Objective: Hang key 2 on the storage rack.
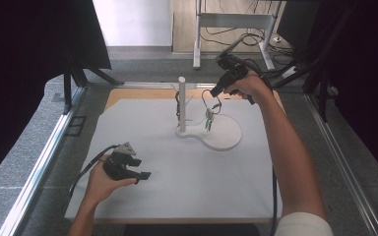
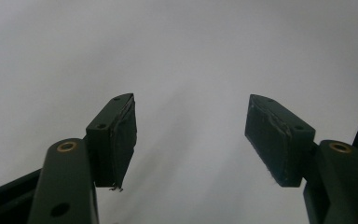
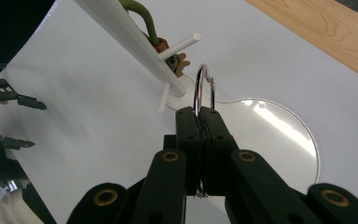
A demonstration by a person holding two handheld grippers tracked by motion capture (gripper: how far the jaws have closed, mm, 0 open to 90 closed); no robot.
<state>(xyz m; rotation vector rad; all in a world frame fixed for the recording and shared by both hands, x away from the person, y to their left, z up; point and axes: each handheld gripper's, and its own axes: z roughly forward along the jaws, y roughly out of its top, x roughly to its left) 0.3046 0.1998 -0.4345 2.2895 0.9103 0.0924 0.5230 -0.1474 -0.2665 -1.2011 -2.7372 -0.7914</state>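
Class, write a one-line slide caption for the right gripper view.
Right hand-held gripper shut on a metal ring beside the white peg stand.

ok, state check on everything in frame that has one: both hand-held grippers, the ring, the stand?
Left hand-held gripper: open, holding nothing, low over the white sheet.
Right hand-held gripper: shut on the metal ring, raised above the stand's round base.
Metal ring: lifted, a small charm dangling under it.
White stand: upright, with a green-corded item hanging on a peg.
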